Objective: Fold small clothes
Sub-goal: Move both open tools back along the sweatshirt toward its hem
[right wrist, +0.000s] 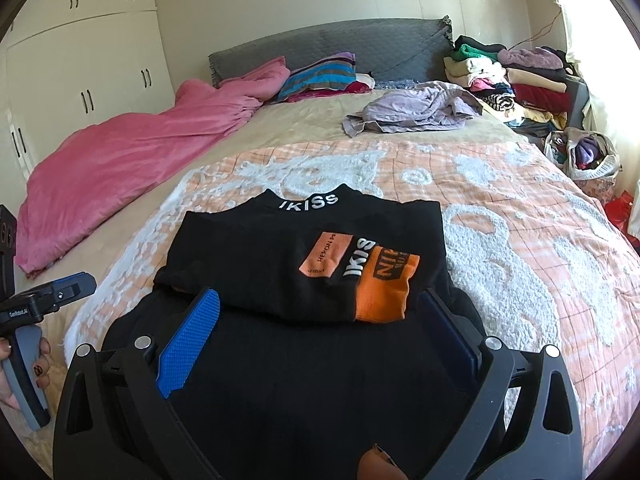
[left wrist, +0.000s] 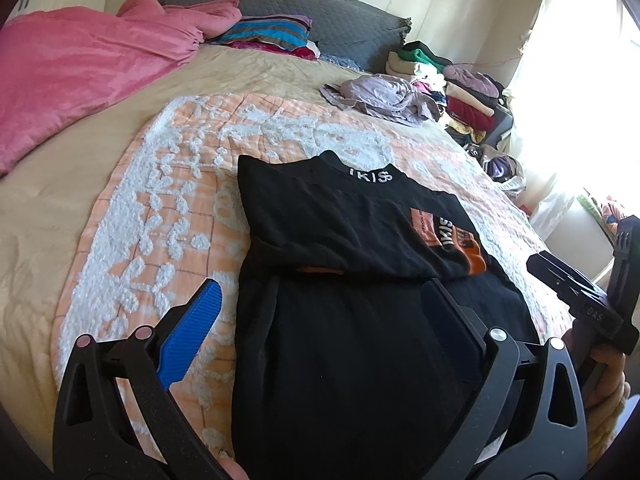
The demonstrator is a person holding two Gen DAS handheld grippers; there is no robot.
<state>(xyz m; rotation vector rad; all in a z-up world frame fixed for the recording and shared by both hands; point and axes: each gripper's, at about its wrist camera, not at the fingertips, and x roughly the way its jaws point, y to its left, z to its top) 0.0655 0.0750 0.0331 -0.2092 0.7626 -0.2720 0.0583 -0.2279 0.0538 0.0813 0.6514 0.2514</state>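
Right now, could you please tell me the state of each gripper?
Left gripper: open, fingers spread over the black shirt, holding nothing.
Right gripper: open, fingers spread over the same shirt, holding nothing.

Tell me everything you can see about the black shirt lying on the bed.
The black shirt is a soft knit top with a high collar printed "IKISS" in white and an orange and black graphic patch on its front. It lies flat on the peach and white tufted blanket, partly folded: the upper part is doubled over the lower black fabric, which spreads toward the cameras. Both the left gripper and right gripper hover open above it; neither grips the cloth.
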